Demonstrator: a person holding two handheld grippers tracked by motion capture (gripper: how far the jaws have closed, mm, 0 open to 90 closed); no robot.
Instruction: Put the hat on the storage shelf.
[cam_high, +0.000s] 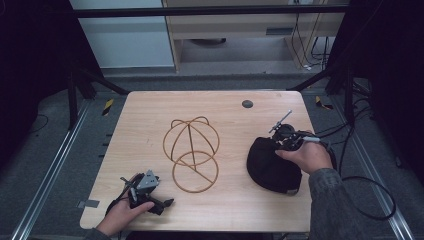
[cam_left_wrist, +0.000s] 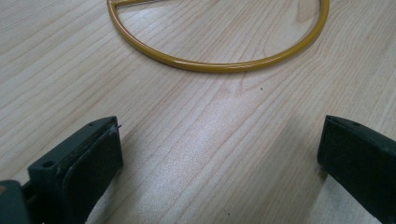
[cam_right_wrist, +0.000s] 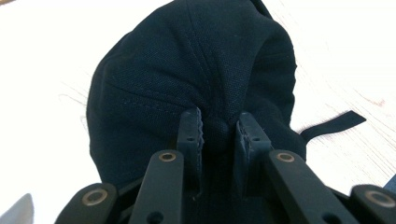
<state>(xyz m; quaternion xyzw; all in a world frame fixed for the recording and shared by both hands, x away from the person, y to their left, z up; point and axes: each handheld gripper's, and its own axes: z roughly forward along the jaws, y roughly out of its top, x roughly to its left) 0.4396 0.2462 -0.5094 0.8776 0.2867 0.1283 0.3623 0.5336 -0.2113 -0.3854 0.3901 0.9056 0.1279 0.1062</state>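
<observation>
A black cap lies crumpled on the right side of the wooden table. My right gripper comes down on the cap's far edge and is shut on a fold of its fabric. In the right gripper view the two jaws pinch a ridge of the cap between them. A gold wire hat stand lies in the middle of the table. My left gripper rests near the front left corner, open, with bare wood between its jaws and the stand's ring just ahead.
A small dark round grommet sits in the tabletop at the back right. The cap's strap trails onto the wood. Cables run off the table's right side. Dark frame bars stand at both back corners.
</observation>
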